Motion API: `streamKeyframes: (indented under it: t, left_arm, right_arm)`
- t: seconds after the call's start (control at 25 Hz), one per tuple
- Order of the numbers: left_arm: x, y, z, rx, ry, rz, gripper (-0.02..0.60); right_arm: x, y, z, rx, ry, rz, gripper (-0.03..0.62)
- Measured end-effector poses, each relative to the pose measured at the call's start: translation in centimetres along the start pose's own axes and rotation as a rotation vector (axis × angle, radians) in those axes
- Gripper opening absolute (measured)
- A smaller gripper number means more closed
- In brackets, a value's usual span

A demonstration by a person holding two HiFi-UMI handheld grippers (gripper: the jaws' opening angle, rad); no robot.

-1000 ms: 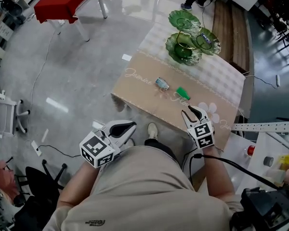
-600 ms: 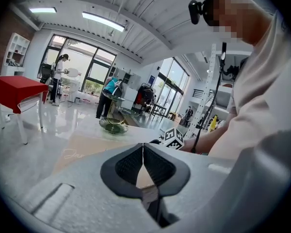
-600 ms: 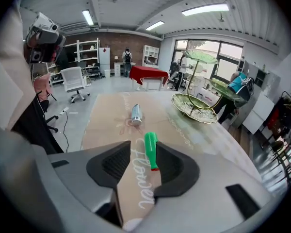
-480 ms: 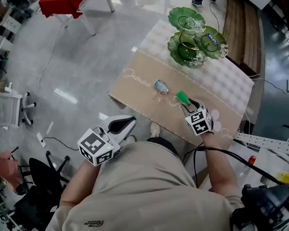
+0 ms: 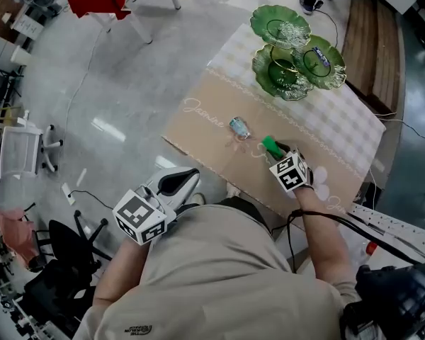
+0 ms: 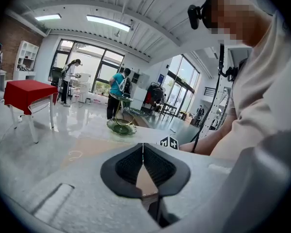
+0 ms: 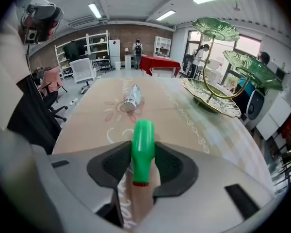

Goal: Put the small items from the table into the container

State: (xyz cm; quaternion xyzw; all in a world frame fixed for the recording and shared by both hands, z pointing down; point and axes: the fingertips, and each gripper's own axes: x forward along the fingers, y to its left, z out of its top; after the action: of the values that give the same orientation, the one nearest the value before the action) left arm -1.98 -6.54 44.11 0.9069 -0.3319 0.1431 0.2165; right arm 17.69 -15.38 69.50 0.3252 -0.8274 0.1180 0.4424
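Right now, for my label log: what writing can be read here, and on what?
"Jasmine": pale script on the tablecloth.
Script under the right claw: mostly covered, unreadable.
Shirt logo: too small to read.
Marker cubes: patterns only, no words.

Table (image 5: pixel 207 134): beige cloth with script, checked strip toward upper right. Green tiered leaf dish (image 5: pixel 287 61) on checked end. Silver cylinder (image 5: pixel 239 127) lying mid-frame; green bottle (image 5: pixel 270 146) near, lower right of it.
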Motion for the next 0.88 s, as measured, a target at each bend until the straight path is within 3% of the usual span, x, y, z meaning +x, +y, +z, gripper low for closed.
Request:
streamKeyframes:
  t: [0.28,0.64,0.88]
  left_arm:
    - [1.5,-0.4,0.4,0.003,0.002,-0.002,0.008]
    - [3.0,-1.4,1.1,0.023,0.016,-0.047,0.008]
    - [3.9,-1.9,1.5,0.037,0.015,-0.076,0.008]
  right_arm:
    - [-0.5,-0.1,0.4,-0.007,-0.031,0.032,0.158]
    - [-4.9,-0.7,2.2,0.063,-0.087,0.051,0.156]
    - [-9.7,-3.9,5.3,0.091,-0.153,0.008,0.156]
